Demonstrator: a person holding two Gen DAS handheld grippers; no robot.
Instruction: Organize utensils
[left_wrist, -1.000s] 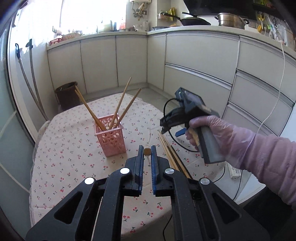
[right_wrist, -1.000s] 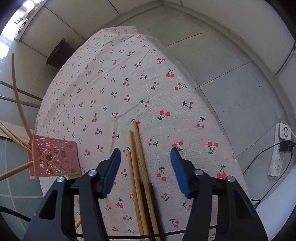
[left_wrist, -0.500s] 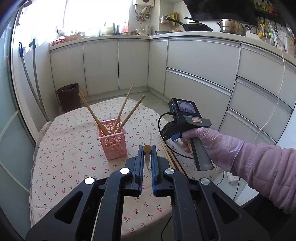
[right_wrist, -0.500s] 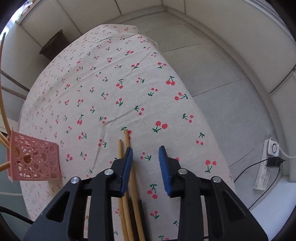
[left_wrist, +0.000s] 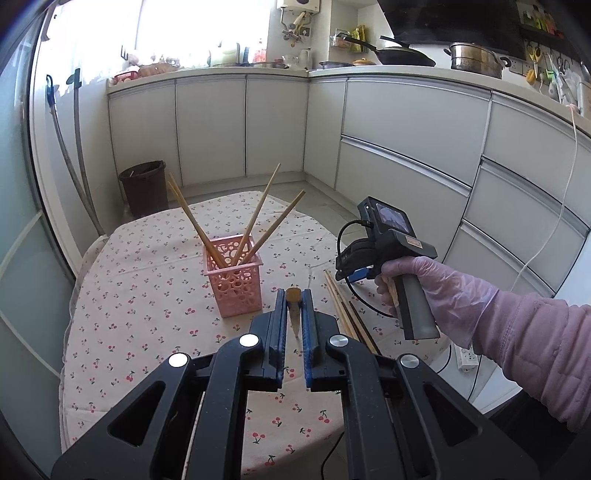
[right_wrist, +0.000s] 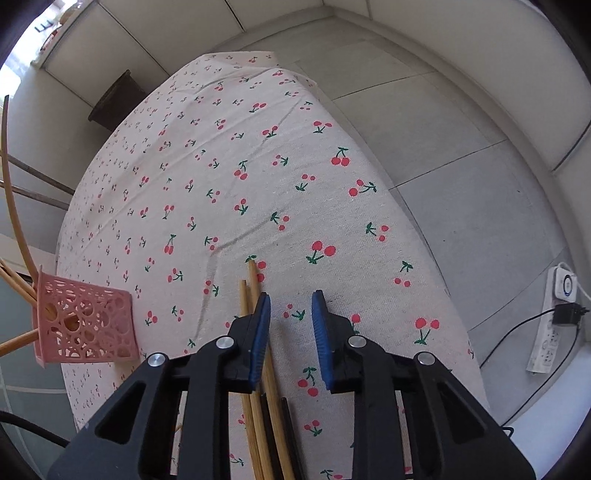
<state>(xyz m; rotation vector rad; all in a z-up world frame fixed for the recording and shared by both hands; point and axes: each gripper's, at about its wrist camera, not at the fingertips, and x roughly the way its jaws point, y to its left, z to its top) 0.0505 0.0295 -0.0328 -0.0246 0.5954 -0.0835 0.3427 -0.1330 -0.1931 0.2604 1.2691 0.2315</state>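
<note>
A pink perforated basket (left_wrist: 236, 291) (right_wrist: 81, 325) stands on the cherry-print tablecloth (right_wrist: 221, 184) with three wooden chopsticks (left_wrist: 255, 218) leaning in it. Seen end-on between the blue pads, a wooden chopstick (left_wrist: 293, 295) is held by my shut left gripper (left_wrist: 294, 306) just right of the basket. Several loose chopsticks (left_wrist: 341, 306) (right_wrist: 247, 295) lie near the table's right edge. My right gripper (right_wrist: 290, 306) (left_wrist: 351, 273), held by a gloved hand, points down over them. Its jaws stand narrowly apart with only cloth between the pads. The chopsticks pass under its left finger.
A brown bin (left_wrist: 144, 184) (right_wrist: 118, 96) stands on the floor beyond the table. A white power strip (right_wrist: 554, 317) with a plugged cable lies on the floor to the right. Grey cabinets (left_wrist: 406, 140) line the far walls. A black cable hangs from the right gripper.
The right gripper's jaws have narrowed from wide apart to a small gap, and the loose chopsticks now sit under its left finger instead of between the jaws. The left gripper stays shut on its chopstick.
</note>
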